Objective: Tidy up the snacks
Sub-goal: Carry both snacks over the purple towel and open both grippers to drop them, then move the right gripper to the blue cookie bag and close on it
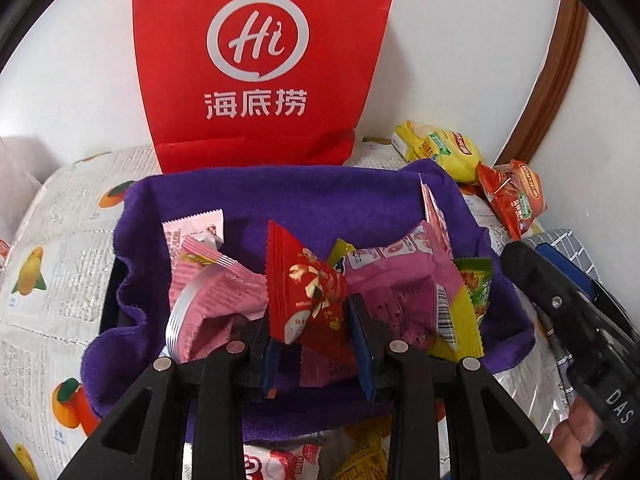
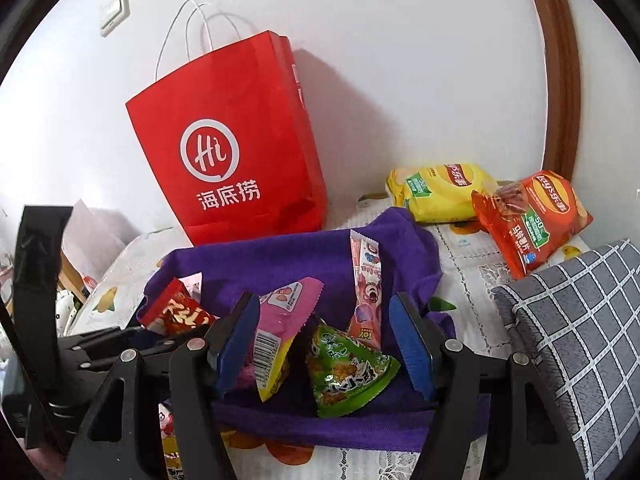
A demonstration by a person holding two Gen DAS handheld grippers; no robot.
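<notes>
Left claw (image 1: 316,344), lower centre of its view, tilts steeply down over the purple-lined basket (image 1: 280,196), clenched on a red snack packet (image 1: 308,292). Right claw (image 2: 324,344), lower centre, angles down over the same basket, released, empty, above a green packet (image 2: 348,372).

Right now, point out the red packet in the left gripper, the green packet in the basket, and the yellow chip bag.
red packet (image 1: 308,288): left wrist view, its printed middle.
green packet (image 2: 348,372): right wrist view, centre of its front.
yellow chip bag (image 2: 444,190): right wrist view, its face.
</notes>
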